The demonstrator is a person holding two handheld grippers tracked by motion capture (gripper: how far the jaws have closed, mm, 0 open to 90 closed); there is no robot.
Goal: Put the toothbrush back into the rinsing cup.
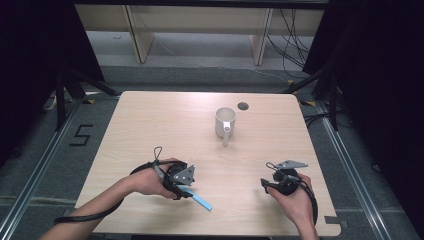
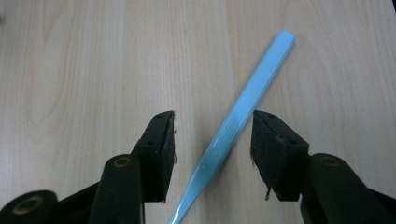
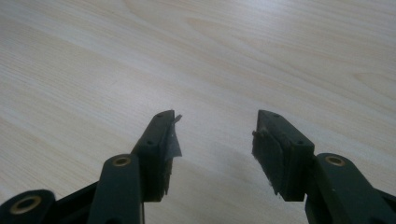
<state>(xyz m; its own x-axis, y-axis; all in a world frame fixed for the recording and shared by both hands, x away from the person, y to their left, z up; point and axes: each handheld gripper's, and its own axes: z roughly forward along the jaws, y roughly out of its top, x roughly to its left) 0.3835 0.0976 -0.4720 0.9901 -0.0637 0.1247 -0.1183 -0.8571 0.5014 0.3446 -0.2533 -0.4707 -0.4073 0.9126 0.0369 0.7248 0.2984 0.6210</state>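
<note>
Between my left gripper's (image 2: 212, 135) jaws lay a light blue toothbrush handle (image 2: 243, 107), flat on the wooden table (image 2: 93, 70) and running diagonally through the gap, tapered end back toward me. Jaws were spread wide, straddling it with clearance on both sides, touching nothing I could see. My read: lined up for a pinch on the handle's mid-section. Its head was out of sight below the jaws. My right gripper (image 3: 215, 135) was also wide apart, empty, over bare tabletop, parked well off to the side. White mug (image 1: 225, 121) sat upright far ahead of both, handle toward me.
</note>
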